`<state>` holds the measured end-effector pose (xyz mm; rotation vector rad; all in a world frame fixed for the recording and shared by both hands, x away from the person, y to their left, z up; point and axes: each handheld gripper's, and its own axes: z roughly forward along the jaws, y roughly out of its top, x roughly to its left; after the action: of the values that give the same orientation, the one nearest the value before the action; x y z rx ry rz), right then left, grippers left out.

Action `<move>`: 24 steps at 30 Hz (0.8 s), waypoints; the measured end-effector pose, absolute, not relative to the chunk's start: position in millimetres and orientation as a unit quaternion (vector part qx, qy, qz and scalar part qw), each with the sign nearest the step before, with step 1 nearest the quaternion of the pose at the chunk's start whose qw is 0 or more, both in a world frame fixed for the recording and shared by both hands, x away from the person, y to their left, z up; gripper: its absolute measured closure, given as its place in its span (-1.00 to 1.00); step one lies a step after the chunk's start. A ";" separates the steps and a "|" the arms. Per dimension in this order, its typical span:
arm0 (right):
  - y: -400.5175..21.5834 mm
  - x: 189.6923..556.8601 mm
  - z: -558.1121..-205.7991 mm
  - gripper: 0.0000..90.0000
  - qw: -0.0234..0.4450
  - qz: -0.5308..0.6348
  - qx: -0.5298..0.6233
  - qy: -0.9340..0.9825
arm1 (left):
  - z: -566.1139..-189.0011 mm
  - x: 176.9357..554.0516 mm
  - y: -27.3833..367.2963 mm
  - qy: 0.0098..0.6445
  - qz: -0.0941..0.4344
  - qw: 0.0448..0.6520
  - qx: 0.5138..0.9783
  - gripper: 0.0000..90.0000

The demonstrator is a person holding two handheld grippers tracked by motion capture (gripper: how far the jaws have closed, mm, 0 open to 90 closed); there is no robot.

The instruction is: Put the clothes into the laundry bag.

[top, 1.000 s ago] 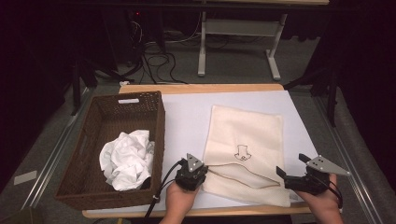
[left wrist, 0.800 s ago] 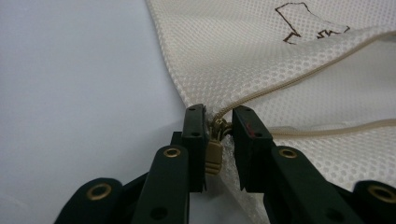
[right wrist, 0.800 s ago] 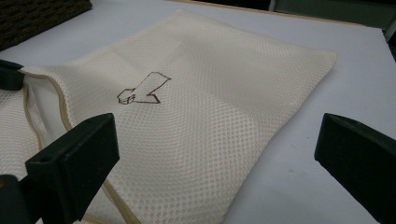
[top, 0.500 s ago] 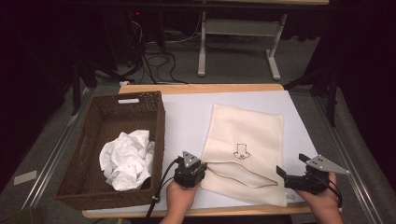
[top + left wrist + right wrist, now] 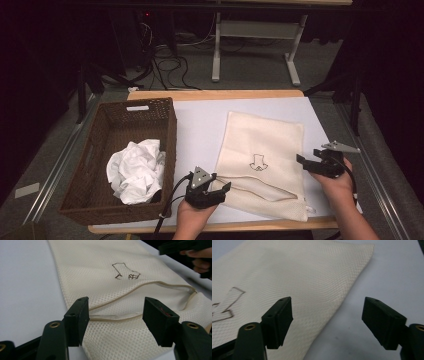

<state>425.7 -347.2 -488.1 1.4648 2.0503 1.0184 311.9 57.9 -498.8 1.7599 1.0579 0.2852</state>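
At the bottom centre of the high view, the left gripper sat at the lower left corner of the cream mesh bag. Its jaws had just been opening and stood released, the bag's open hem lying between them in the left gripper view without being pinched (the pads stood clear of the cloth on both sides). Toward the lower right of the frame, the right gripper hovered at the bag's right edge; its jaws had just been narrowing yet gaped apart with nothing grasped. The bag lay flat on the white table, right of centre, with a small dark drawing on its face. At the left stood a brown wicker basket holding a crumpled white cloth. Farther off, past the table's far edge, cables trailed over the floor.
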 end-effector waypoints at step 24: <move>-393.8 422.7 -503.7 0.61 0.223 0.344 0.550 0.728 | -521.1 326.7 34.2 0.450 0.132 0.415 0.779 0.01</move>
<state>422.7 -393.8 -503.7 1.5187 2.0106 0.9488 326.7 34.2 -521.1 1.9583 1.1315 0.3320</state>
